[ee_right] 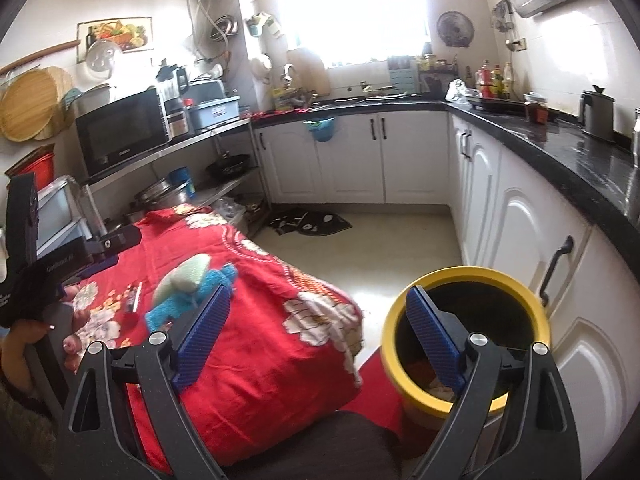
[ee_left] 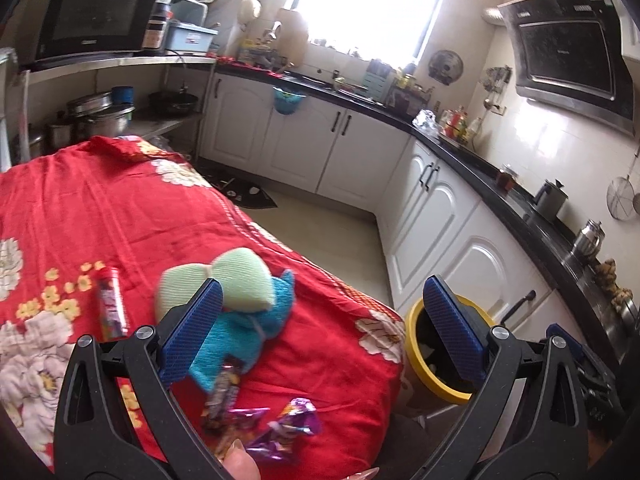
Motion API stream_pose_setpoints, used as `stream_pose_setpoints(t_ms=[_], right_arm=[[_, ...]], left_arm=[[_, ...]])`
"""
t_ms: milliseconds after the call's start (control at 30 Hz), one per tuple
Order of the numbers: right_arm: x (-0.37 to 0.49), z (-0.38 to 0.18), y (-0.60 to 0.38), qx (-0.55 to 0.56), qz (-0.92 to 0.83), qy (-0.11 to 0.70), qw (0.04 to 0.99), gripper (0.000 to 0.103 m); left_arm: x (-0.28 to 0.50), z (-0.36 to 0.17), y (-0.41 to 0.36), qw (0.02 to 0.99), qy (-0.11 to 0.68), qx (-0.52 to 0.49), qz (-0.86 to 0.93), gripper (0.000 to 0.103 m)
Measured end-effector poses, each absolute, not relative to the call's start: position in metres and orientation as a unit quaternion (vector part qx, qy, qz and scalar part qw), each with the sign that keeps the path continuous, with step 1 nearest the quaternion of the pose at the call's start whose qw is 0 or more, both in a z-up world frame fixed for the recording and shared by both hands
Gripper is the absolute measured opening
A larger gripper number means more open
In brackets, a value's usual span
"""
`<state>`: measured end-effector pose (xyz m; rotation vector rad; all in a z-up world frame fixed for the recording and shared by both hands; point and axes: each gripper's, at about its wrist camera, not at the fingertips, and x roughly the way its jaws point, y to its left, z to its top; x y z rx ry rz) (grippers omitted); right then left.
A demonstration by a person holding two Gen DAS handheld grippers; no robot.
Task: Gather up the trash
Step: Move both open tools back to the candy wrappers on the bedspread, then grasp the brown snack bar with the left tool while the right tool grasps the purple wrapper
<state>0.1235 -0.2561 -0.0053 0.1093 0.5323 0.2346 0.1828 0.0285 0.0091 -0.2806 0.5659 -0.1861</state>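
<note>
Purple snack wrappers (ee_left: 286, 432) lie crumpled at the near edge of a table under a red floral cloth (ee_left: 120, 208). Another wrapper (ee_left: 224, 388) overlaps a blue cloth (ee_left: 248, 328), with green sponges (ee_left: 224, 280) behind it and a red tube-shaped packet (ee_left: 110, 304) to the left. My left gripper (ee_left: 324, 320) hovers open over the table's right end, nothing between its fingers. My right gripper (ee_right: 320, 332) is open and empty too, one pad over the cloth (ee_right: 260, 320), the other over a yellow-rimmed bin (ee_right: 468, 274) on the floor. The bin (ee_left: 412, 332) holds some pale and red scraps.
White cabinets (ee_right: 520, 248) under a black counter (ee_right: 560, 148) run along the back and right, close beside the bin. A steel shelf with a microwave (ee_right: 120, 132) and pots stands left. A dark mat (ee_right: 308, 222) lies on the floor. A person's hand (ee_right: 74, 344) shows at the left edge.
</note>
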Motion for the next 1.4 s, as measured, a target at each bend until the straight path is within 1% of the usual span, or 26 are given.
stream_pose_setpoints(t_ms=[533, 933, 1000, 1033, 1100, 1167, 1200, 1267, 1367, 1400], right_arm=[[0.121, -0.01, -0.194, 0.024, 0.185, 0.281, 0.942, 0.087], [0.13, -0.034, -0.159, 0.023, 0.231, 0.326, 0.916, 0.086], [0.133, -0.04, -0.151, 0.019, 0.239, 0.336, 0.911, 0.084], [0.135, -0.043, -0.149, 0.017, 0.242, 0.342, 0.908, 0.08], [0.138, -0.051, -0.142, 0.014, 0.252, 0.355, 0.9, 0.075], [0.14, -0.057, -0.138, 0.013, 0.258, 0.365, 0.895, 0.068], [0.141, -0.06, -0.136, 0.013, 0.262, 0.37, 0.891, 0.066], [0.144, -0.065, -0.132, 0.016, 0.268, 0.379, 0.886, 0.06], [0.148, -0.072, -0.127, 0.022, 0.276, 0.393, 0.877, 0.055], [0.15, -0.075, -0.125, 0.024, 0.279, 0.398, 0.874, 0.053]], left_arm=[[0.165, 0.0, 0.075, 0.947, 0.284, -0.142, -0.055, 0.092], [0.159, -0.03, 0.109, 0.935, 0.329, -0.132, -0.027, 0.092], [0.159, -0.036, 0.112, 0.931, 0.339, -0.131, -0.028, 0.092], [0.158, -0.038, 0.112, 0.93, 0.343, -0.131, -0.029, 0.092], [0.158, -0.045, 0.115, 0.925, 0.355, -0.132, -0.035, 0.089], [0.157, -0.052, 0.118, 0.919, 0.368, -0.135, -0.042, 0.082], [0.157, -0.055, 0.119, 0.917, 0.372, -0.137, -0.045, 0.08], [0.158, -0.061, 0.121, 0.909, 0.385, -0.146, -0.058, 0.07], [0.159, -0.07, 0.122, 0.899, 0.401, -0.16, -0.074, 0.062], [0.16, -0.073, 0.122, 0.895, 0.406, -0.163, -0.081, 0.06]])
